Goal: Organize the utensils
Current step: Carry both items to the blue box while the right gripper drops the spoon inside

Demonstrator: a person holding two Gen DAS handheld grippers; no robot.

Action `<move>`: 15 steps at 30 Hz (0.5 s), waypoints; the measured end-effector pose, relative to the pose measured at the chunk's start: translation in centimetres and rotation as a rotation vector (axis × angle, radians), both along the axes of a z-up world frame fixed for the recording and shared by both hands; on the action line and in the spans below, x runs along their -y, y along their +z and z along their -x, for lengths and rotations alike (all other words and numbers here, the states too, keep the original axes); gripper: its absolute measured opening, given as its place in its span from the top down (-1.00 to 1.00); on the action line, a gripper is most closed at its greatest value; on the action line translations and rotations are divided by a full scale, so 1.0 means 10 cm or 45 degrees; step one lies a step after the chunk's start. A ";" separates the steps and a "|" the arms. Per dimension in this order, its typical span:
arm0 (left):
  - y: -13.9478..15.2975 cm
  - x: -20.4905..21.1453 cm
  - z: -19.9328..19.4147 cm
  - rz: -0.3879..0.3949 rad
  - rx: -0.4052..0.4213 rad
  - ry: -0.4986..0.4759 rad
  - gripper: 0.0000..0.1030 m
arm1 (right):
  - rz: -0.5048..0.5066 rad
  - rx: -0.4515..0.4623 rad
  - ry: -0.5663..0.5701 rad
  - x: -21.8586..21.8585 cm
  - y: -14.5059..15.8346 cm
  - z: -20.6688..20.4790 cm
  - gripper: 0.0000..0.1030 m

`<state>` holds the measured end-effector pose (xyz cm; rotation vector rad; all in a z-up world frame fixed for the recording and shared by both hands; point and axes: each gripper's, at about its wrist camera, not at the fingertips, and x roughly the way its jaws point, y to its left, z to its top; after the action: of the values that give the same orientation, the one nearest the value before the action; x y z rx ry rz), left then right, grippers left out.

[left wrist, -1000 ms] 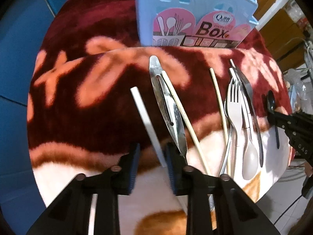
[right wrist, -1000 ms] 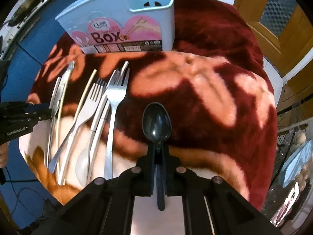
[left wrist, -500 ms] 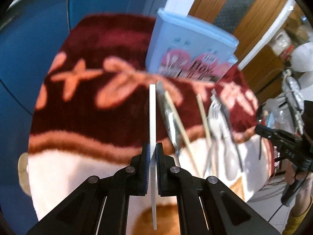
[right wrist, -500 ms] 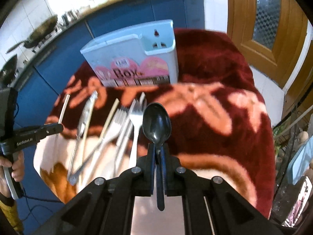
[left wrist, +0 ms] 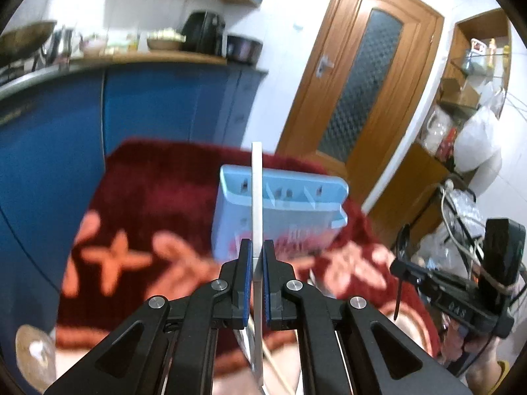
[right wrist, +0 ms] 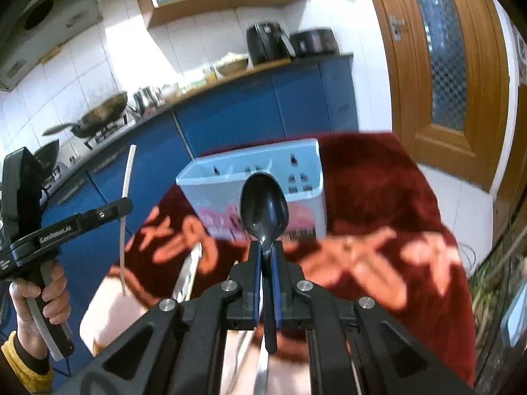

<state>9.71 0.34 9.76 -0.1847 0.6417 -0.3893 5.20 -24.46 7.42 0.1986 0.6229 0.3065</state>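
While a wok (right wrist: pixel 98 117) sits behind, the blue box (right wrist: pixel 263 177) stands unobstructed.

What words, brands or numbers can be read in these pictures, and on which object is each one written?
"GenRobot.AI": on the arm of the left gripper, in the right wrist view.
"045", roughly: on the right gripper, blurred, uncertain.
Pink label on the light blue utensil box: too blurred to read.

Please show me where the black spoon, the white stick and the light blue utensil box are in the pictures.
black spoon (right wrist: pixel 264 202): right wrist view, middle of bowl.
white stick (left wrist: pixel 256 197): left wrist view, upper shaft.
light blue utensil box (right wrist: pixel 309 164): right wrist view, right part of back wall.
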 end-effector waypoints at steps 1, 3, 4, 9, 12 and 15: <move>0.05 0.01 -0.05 0.007 0.029 0.007 0.89 | -0.012 0.026 -0.004 0.00 0.03 -0.04 0.85; 0.12 0.03 -0.15 0.011 0.071 0.028 0.89 | -0.024 0.064 -0.005 0.01 0.07 -0.12 0.85; 0.16 0.05 -0.20 0.014 0.092 0.037 0.89 | -0.030 0.088 -0.011 0.02 0.08 -0.16 0.85; 0.28 0.14 -0.48 0.000 0.194 0.076 0.89 | -0.057 0.143 -0.023 0.07 0.12 -0.39 0.85; 0.29 0.17 -0.63 -0.005 0.246 0.106 0.89 | -0.084 0.181 -0.025 0.10 0.12 -0.53 0.85; 0.30 0.21 -0.78 0.003 0.290 0.139 0.89 | -0.126 0.211 -0.024 0.12 0.11 -0.67 0.85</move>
<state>17.50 -1.78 12.72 -0.1738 0.4050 -0.3004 11.91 -25.71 8.49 0.2714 0.4417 0.3321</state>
